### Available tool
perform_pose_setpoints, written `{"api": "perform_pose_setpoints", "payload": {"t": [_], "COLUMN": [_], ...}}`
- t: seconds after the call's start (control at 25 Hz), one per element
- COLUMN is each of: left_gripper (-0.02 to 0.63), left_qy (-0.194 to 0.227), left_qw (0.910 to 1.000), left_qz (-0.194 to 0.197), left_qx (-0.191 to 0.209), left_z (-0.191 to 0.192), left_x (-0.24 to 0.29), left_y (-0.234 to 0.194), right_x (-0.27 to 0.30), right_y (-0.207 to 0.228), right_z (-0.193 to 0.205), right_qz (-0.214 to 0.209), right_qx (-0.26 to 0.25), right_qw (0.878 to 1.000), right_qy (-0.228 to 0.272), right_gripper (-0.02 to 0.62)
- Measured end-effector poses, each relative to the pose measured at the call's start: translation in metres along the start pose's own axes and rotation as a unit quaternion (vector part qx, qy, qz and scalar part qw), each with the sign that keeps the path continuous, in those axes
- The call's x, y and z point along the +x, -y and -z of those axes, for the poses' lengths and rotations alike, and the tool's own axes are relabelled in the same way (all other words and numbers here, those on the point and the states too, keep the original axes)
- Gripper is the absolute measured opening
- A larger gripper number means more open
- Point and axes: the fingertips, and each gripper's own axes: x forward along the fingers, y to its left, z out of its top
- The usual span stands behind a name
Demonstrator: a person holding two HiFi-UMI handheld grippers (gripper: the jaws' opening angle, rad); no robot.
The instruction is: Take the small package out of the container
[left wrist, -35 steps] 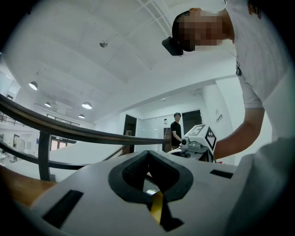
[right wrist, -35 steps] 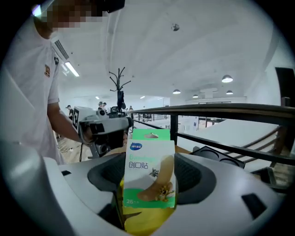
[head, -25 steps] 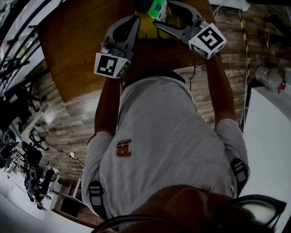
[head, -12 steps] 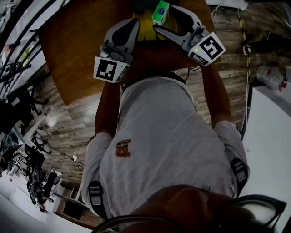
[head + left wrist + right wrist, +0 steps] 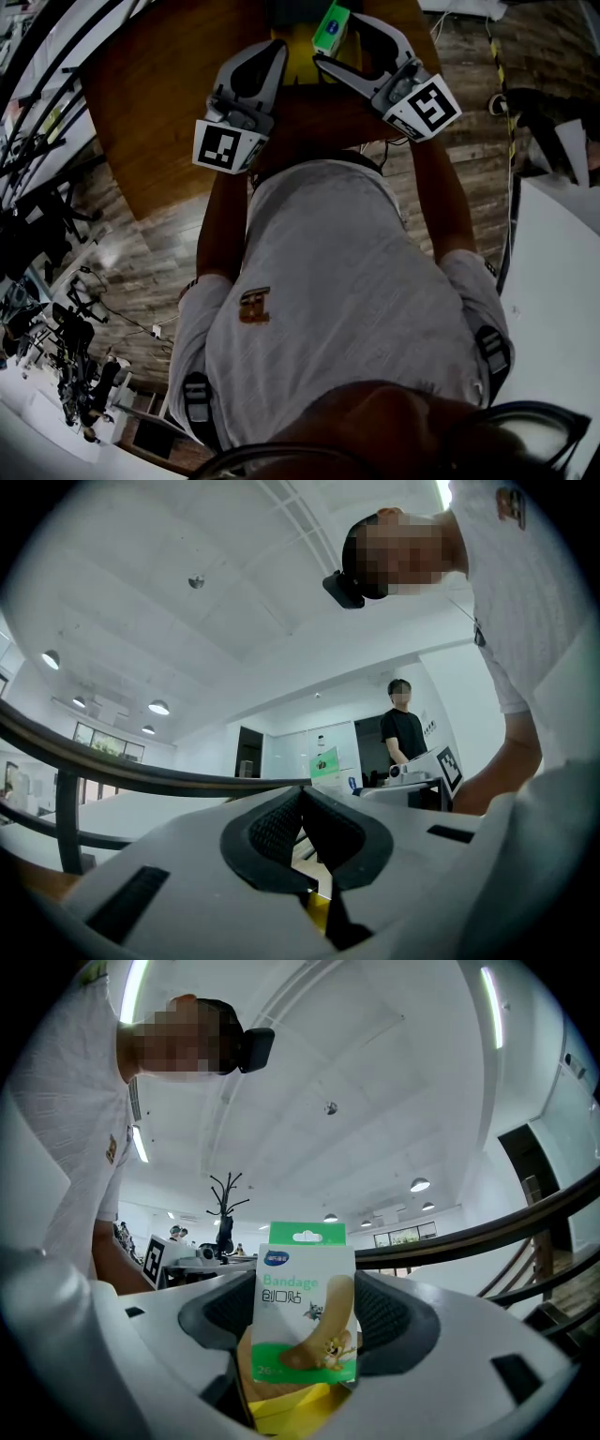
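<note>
The small package [image 5: 330,26] is a green and white bandage box, held above the yellow container [image 5: 300,62] at the far edge of the wooden table [image 5: 159,94]. My right gripper [image 5: 343,41] is shut on it. In the right gripper view the package [image 5: 305,1312] stands upright between the pads, with the yellow container [image 5: 289,1412] just below. My left gripper [image 5: 277,49] rests at the container's left edge. In the left gripper view my left gripper [image 5: 302,825] has its pads pressed together, with a sliver of the yellow container [image 5: 319,911] pinched between them.
The person's torso fills the middle of the head view. A white table [image 5: 562,281] stands at the right, with cables on the plank floor [image 5: 469,56] beside it. Dark racks [image 5: 28,122] line the left. Another person in a black shirt [image 5: 403,733] stands far off.
The right gripper has tilted slightly with the package still in it, and its marker cube has drifted a little lower. The left gripper has barely moved.
</note>
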Motion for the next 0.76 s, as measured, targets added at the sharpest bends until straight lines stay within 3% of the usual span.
{"api": "perform_pose_setpoints", "payload": {"t": [0.56, 0.76], "left_gripper": [0.018, 0.018], "left_qy": [0.018, 0.001], "left_qw": [0.9998, 1.0], "left_qz": [0.007, -0.001], "left_qx": [0.003, -0.003], "left_z": [-0.012, -0.004], "left_x": [-0.005, -0.01], "left_y": [0.01, 0.01], "right_x": [-0.006, -0.005], "right_y": [-0.017, -0.021], "right_z": [-0.015, -0.015], "right_qz": [0.003, 0.001], "right_qx": [-0.017, -0.02], "right_qw": [1.0, 1.0], "right_qy": [0.008, 0.019], "right_gripper": [0.314, 0.314]}}
